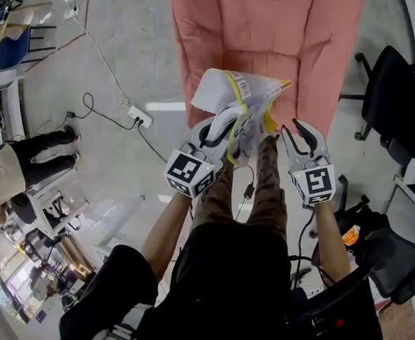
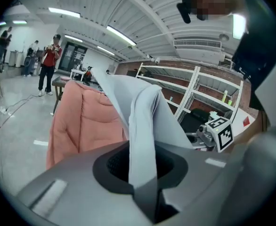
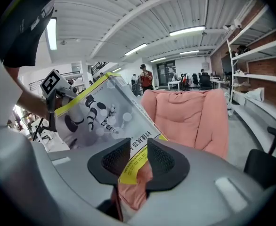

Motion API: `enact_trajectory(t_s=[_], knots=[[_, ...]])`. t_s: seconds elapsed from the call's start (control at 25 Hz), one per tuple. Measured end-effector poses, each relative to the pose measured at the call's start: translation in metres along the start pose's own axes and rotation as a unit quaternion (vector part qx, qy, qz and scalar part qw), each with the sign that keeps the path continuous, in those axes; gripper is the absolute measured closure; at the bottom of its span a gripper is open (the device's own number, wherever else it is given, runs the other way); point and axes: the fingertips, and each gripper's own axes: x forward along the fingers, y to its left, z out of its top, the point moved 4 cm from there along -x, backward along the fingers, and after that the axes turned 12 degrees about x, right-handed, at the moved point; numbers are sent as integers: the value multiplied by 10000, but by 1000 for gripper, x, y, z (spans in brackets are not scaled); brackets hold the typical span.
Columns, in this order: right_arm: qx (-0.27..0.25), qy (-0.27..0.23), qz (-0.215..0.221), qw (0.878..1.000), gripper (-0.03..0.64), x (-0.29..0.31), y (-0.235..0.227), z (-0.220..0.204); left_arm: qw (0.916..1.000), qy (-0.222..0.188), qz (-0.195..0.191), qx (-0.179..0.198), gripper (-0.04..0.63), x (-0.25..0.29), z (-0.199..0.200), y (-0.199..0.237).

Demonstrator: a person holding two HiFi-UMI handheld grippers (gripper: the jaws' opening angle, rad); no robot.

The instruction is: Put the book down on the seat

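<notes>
The book [image 1: 243,94] is open, with white pages and a yellow-edged cover, and hangs in the air just above the front of the pink armchair [image 1: 264,20]. My left gripper [image 1: 225,121] is shut on its pages from the left. In the left gripper view a white page [image 2: 142,126] runs up between the jaws of the left gripper [image 2: 142,173]. My right gripper [image 1: 297,129] is to the right of the book, its jaws apart. In the right gripper view the cover's yellow corner [image 3: 133,164] shows in the gap of the right gripper [image 3: 139,157], and the pads do not press it.
A black office chair [image 1: 399,98] stands right of the armchair and another [image 1: 399,261] is at the lower right. A power strip [image 1: 140,117] with cables lies on the floor to the left. The person's legs [image 1: 268,183] are below the book. Shelves [image 2: 199,98] stand behind.
</notes>
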Motion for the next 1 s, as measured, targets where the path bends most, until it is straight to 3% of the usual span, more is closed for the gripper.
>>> enact_trajectory(t_s=[0.2, 0.4, 0.64, 0.88, 1.0], knots=[[299, 42, -78, 9995, 474, 24, -21, -29, 9982, -430, -296, -310, 528, 16, -22, 15], [923, -23, -20, 9957, 436, 39, -41, -55, 9906, -898, -724, -730, 528, 28, -37, 23], [1172, -102, 300, 9926, 373, 63, -62, -74, 9832, -1069, -1222, -839, 528, 40, -69, 30], [1579, 21, 503, 9862, 330, 84, -79, -109, 9777, -1233, -1410, -953, 528, 45, -89, 37], [1785, 113, 866, 9801, 293, 96, -81, -125, 9729, -1360, -1665, -853, 528, 42, -93, 39]])
